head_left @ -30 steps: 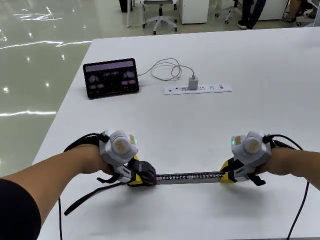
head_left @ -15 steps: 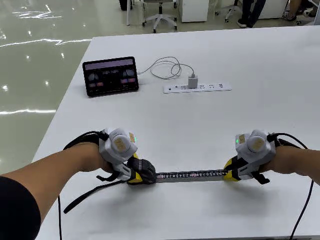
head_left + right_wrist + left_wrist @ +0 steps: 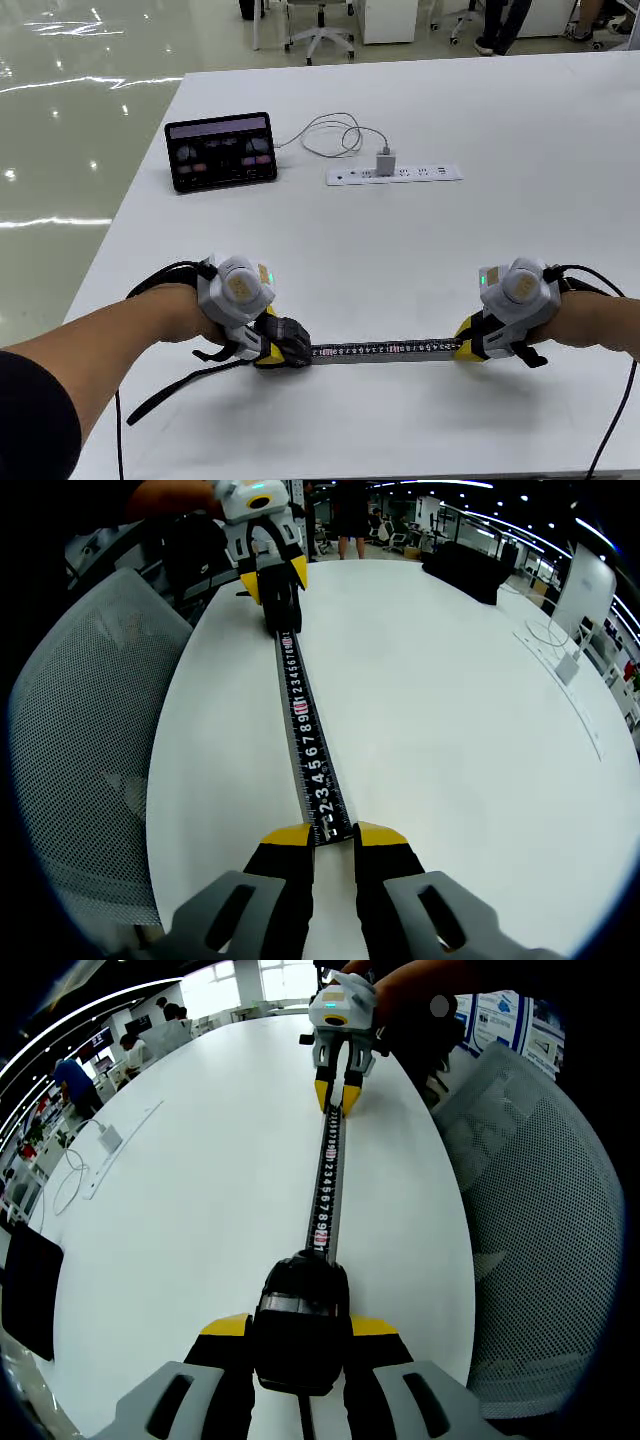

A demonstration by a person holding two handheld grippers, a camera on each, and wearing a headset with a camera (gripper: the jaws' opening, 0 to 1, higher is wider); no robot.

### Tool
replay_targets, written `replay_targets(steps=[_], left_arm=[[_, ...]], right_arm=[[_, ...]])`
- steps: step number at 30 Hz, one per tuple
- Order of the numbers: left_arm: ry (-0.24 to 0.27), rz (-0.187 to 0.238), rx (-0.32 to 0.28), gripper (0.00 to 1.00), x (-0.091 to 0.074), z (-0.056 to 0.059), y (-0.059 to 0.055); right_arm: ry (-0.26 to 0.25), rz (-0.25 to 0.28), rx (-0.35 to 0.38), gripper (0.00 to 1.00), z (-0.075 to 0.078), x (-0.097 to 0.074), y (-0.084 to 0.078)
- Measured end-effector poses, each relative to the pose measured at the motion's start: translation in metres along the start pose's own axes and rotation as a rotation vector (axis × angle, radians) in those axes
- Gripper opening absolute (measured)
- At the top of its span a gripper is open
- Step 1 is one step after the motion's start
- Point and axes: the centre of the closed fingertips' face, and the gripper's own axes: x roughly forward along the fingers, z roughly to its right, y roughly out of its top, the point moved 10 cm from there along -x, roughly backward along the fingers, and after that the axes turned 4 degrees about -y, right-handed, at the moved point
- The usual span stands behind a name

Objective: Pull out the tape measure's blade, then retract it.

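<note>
A black tape measure case rests on the white table, and my left gripper is shut on it. Its numbered blade runs flat across the table to the right. My right gripper is shut on the blade's end. In the left gripper view the right gripper sits at the blade's far end. In the right gripper view the left gripper holds the case at the far end.
A dark tablet stands at the back left of the table. A white power strip with a plugged charger and a looped cable lies behind the work. A mesh chair stands by the near table edge. Office chairs stand beyond the far edge.
My right gripper has moved further right with the blade's end, so more blade shows between the grippers. The left gripper and case have stayed put.
</note>
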Motion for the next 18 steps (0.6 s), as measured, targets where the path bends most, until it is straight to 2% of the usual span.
replay_targets(steps=[9,18], left_arm=[[0.001,-0.003,0.001,0.30,0.0001,0.0000,0.0003],[0.002,-0.004,0.003,0.30,0.0000,0.0000,0.0005]], right_arm=[[-0.005,-0.006,0.014,0.10,0.0015,-0.0050,-0.0063],[-0.008,-0.005,0.018,0.10,-0.0015,-0.0062,-0.0047]])
